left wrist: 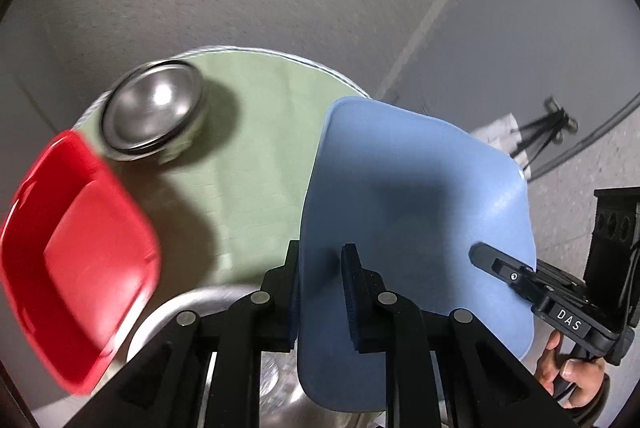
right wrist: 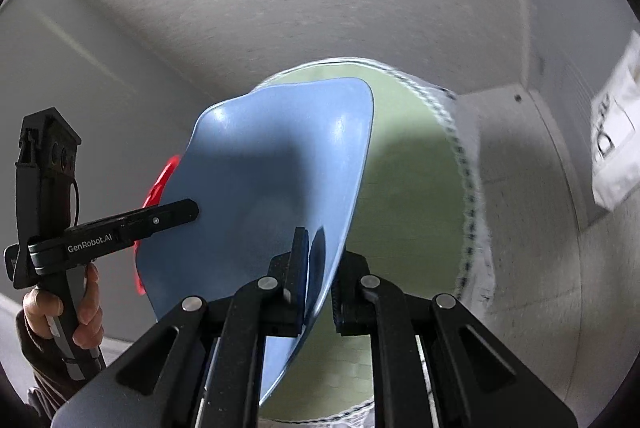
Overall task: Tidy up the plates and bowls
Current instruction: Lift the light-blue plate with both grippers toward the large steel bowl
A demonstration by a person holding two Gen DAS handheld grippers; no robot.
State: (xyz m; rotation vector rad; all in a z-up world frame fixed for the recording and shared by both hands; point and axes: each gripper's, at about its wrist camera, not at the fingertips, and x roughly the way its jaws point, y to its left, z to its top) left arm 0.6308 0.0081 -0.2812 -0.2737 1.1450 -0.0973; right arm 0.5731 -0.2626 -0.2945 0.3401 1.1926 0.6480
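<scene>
A blue square plate point(left wrist: 416, 211) is held tilted above the round green-clothed table point(left wrist: 256, 115). My left gripper point(left wrist: 320, 292) is shut on its near edge. My right gripper point(right wrist: 320, 268) is shut on the opposite edge of the same blue plate point(right wrist: 264, 195), and shows in the left wrist view point(left wrist: 504, 268). The left gripper shows in the right wrist view point(right wrist: 176, 216). A red square bowl point(left wrist: 76, 260) hangs blurred at the left. A steel bowl point(left wrist: 152, 107) rests on the table at the back left.
A larger steel dish point(left wrist: 192, 308) lies under my left gripper's fingers. The table's cloth point(right wrist: 408, 187) has a patterned fringe at its edge point(right wrist: 464, 171). Grey floor surrounds the table; a black stand point(left wrist: 548, 127) is at the right.
</scene>
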